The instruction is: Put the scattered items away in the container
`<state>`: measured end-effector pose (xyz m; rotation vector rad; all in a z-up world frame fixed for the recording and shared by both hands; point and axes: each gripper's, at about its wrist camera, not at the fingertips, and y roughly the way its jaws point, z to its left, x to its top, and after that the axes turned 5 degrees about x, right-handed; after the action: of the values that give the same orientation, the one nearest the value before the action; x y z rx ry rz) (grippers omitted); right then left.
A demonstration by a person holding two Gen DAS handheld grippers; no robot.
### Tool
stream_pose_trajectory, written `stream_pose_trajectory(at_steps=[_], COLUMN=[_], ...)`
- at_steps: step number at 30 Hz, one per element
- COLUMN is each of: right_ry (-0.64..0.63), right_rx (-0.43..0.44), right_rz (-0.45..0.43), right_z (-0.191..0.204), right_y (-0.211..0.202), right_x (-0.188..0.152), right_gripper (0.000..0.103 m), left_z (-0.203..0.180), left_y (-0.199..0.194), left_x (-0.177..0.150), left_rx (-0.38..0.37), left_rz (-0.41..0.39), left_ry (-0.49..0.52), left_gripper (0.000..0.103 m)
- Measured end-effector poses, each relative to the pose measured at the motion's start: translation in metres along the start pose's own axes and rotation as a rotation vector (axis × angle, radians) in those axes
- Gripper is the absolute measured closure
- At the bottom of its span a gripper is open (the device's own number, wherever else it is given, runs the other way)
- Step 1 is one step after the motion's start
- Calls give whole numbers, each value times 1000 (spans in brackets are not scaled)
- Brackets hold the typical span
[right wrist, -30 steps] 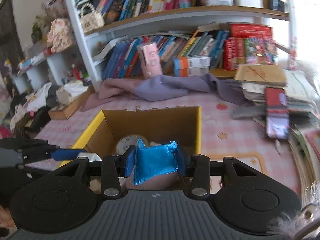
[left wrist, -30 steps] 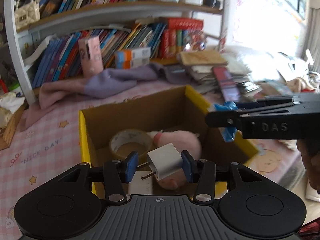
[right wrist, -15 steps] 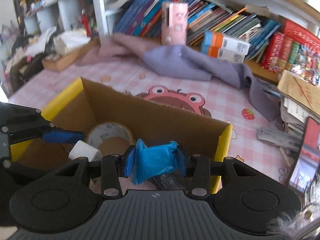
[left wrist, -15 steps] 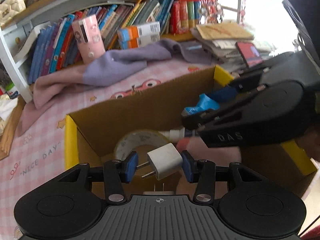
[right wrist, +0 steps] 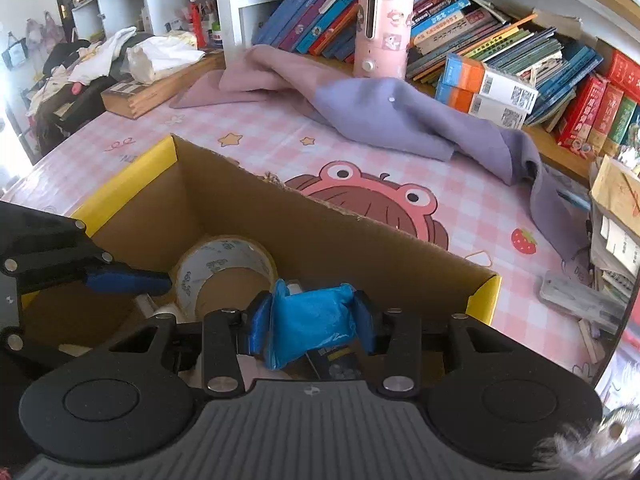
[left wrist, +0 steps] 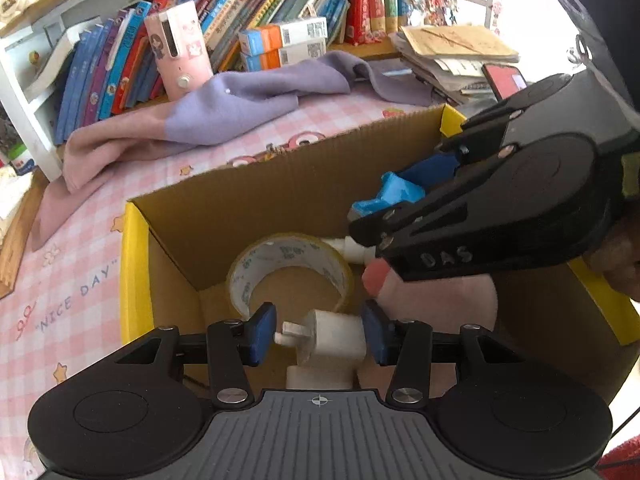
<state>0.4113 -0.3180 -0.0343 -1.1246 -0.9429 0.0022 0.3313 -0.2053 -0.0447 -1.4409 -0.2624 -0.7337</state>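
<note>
The left gripper (left wrist: 319,334) points down and forward. Its two blue pads (left wrist: 262,333) are set apart, with a small white plug (left wrist: 334,336) between them. The right pad touches the plug, but the left pad only meets its metal pin. The right gripper (right wrist: 312,322) comes in from the right side and tilts down too. Its blue pads (right wrist: 260,326) squeeze a crumpled blue wrapper (right wrist: 310,326) from both sides. Both grippers sit close together, and each one shows in the other's view. A bit of the person's right hand (left wrist: 618,258) shows behind the right gripper.
</note>
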Motion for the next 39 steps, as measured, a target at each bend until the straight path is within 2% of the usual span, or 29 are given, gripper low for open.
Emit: stream_pose_trajectory(at_steps=[2, 5, 16, 22, 26, 30, 39], right_ry=[9, 30, 124, 187, 224, 245, 258], right_rx=[14, 18, -13, -98, -157, -196, -220], right_rz=[-18, -45, -146, -222, -263, -299, -297], right_z=[-1, 1, 17, 35, 49, 74, 159], right_y=[-3, -11, -57, -91, -114, -133, -144], right_x=[-1, -2, -18, -32, -47, -63, -98], right_gripper=[55, 46, 40, 39, 39, 39, 29], left_z=[3, 7, 9, 21, 26, 34, 56], left_y=[-3, -18, -86, -120, -140, -157, -184], left_x=[0, -2, -30, -49, -66, -88, -148], left_rx=[3, -8, 24, 36, 56, 82, 175], left_rz=[-15, -71, -214, -281, -312, -329, -320], left_ry=[-5, -29, -43, -90, -112, -141, -228], left_gripper=[33, 26, 17, 16, 11, 9, 5])
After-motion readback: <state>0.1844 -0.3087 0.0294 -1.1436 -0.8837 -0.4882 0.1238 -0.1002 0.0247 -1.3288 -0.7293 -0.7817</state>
